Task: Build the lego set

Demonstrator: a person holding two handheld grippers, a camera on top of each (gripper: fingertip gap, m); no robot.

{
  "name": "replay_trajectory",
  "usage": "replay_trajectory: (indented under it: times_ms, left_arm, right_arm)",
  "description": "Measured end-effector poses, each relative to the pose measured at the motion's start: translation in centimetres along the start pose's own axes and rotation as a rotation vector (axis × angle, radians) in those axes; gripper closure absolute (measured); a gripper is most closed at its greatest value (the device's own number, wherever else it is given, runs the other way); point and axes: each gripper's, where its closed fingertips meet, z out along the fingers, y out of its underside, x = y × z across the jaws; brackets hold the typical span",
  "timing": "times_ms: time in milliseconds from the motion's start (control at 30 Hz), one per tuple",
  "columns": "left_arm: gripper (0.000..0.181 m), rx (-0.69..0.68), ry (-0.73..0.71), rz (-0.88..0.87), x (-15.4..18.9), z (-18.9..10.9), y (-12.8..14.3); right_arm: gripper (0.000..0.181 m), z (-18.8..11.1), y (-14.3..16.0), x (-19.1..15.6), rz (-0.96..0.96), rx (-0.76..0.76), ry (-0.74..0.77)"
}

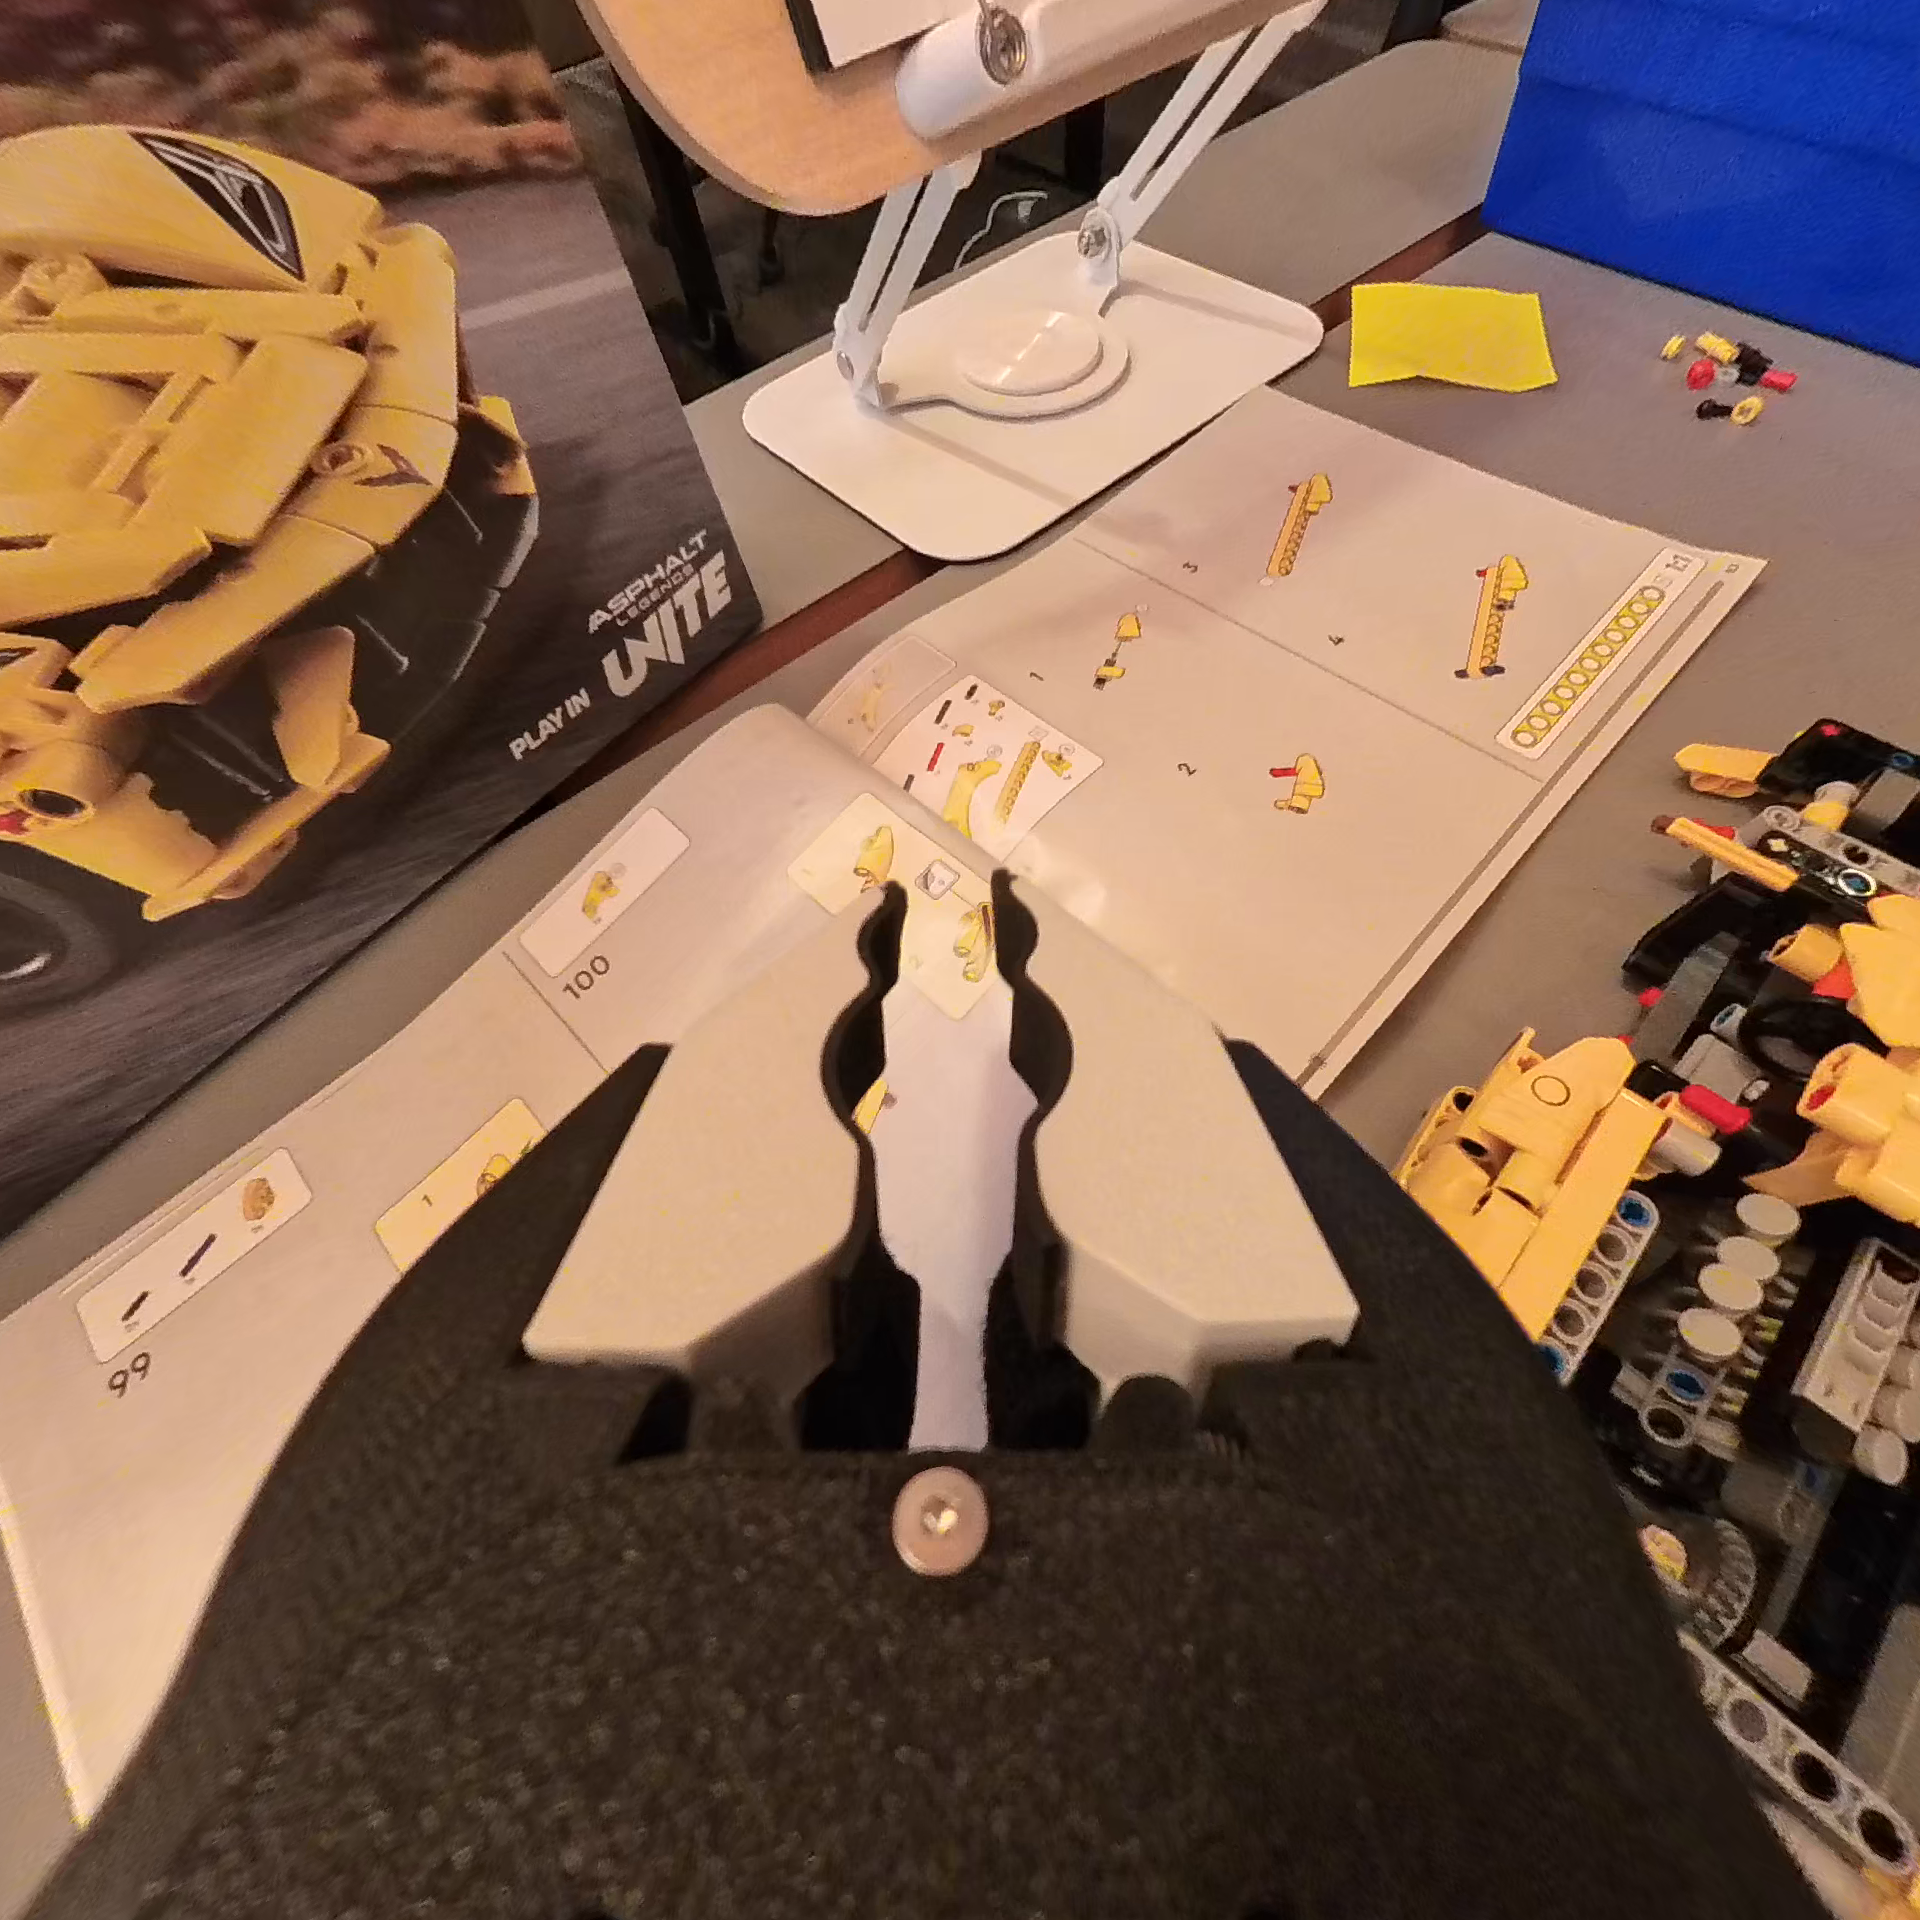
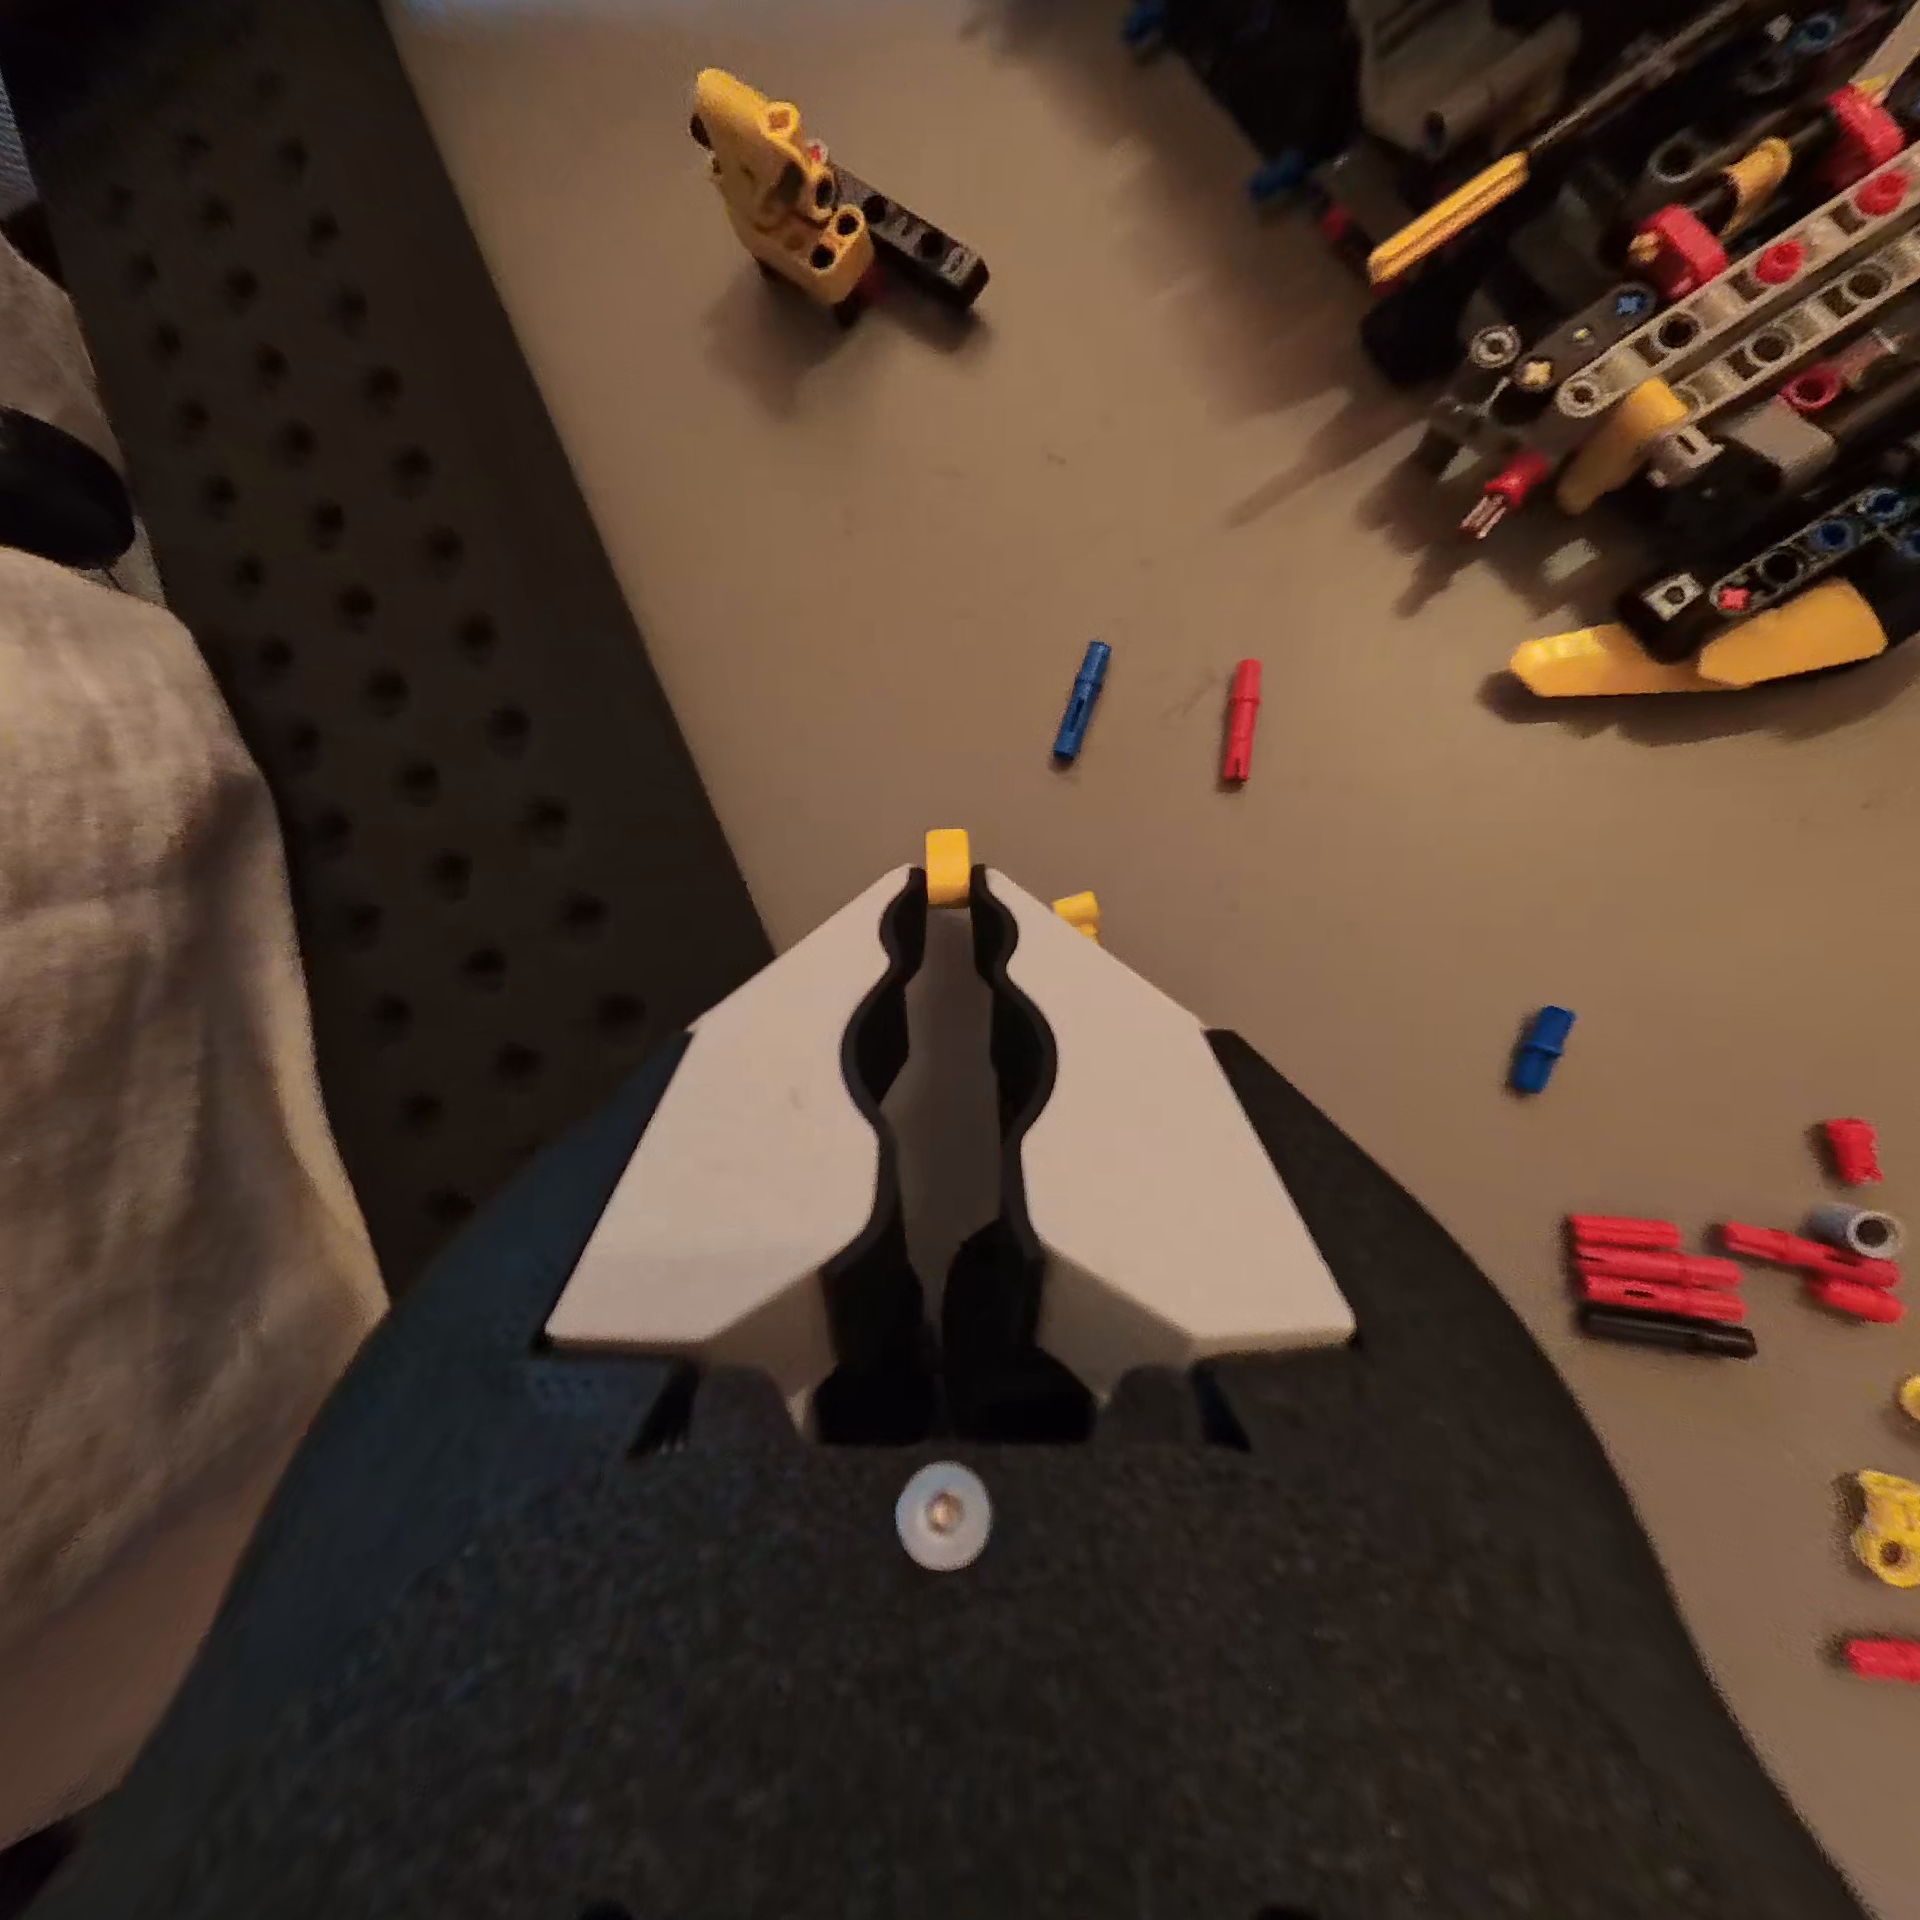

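My left gripper (image 1: 948, 891) hovers over the open instruction booklet (image 1: 1299, 707), its jaws slightly apart with only the page showing between them. The partly built yellow and black lego car (image 1: 1662, 1195) lies to its right. In the right wrist view, my right gripper (image 2: 945, 883) is shut on a small yellow lego piece (image 2: 945, 864) held at the fingertips above the table. A second small yellow piece (image 2: 1076, 914) lies just beyond the right finger. The car chassis (image 2: 1683, 343) fills the upper right. A small yellow and black sub-assembly (image 2: 821, 197) stands at the far side.
The lego box (image 1: 260, 571) stands at left, with a white stand base (image 1: 1029, 384) behind the booklet. A yellow paper (image 1: 1449, 338) and small pins (image 1: 1730, 374) lie far right. Loose blue (image 2: 1081, 701) and red pins (image 2: 1240, 720), a red pin pile (image 2: 1662, 1273) and a perforated dark strip (image 2: 343, 623) surround my right gripper. Tip to tip, the grippers are about 35 centimeters apart.
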Motion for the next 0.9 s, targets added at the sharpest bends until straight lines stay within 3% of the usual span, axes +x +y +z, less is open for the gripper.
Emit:
replay_trajectory:
  times_ms: [400,600,667,733,833,900]
  left_arm:
    - [0.164,0.013,0.008,0.006,0.5,-0.1,-0.5]
    - [0.164,0.020,-0.001,0.015,0.4,-0.3,-0.8]
    - [0.164,0.018,0.000,0.014,0.4,-0.3,-0.7]
    - [0.164,0.016,0.001,0.014,0.5,-0.2,-0.6]
    - [0.164,0.014,0.003,0.015,0.6,-0.1,-0.6]
    - [0.164,0.013,0.003,0.019,0.6,-0.1,-0.6]
  right_arm:
    - [0.174,0.9,0.6,1.0,-0.038,-0.033,0.113]
    - [0.168,-1.0,-0.2,2.0,0.027,0.070,0.129]
    - [0.168,-3.0,-0.7,4.2,0.082,0.137,0.190]
    - [0.166,-5.6,-0.7,8.3,0.160,0.191,0.346]
    - [0.158,-9.1,1.1,14.5,0.278,0.212,0.603]
    - [0.155,-9.5,2.4,16.5,0.305,0.188,0.650]
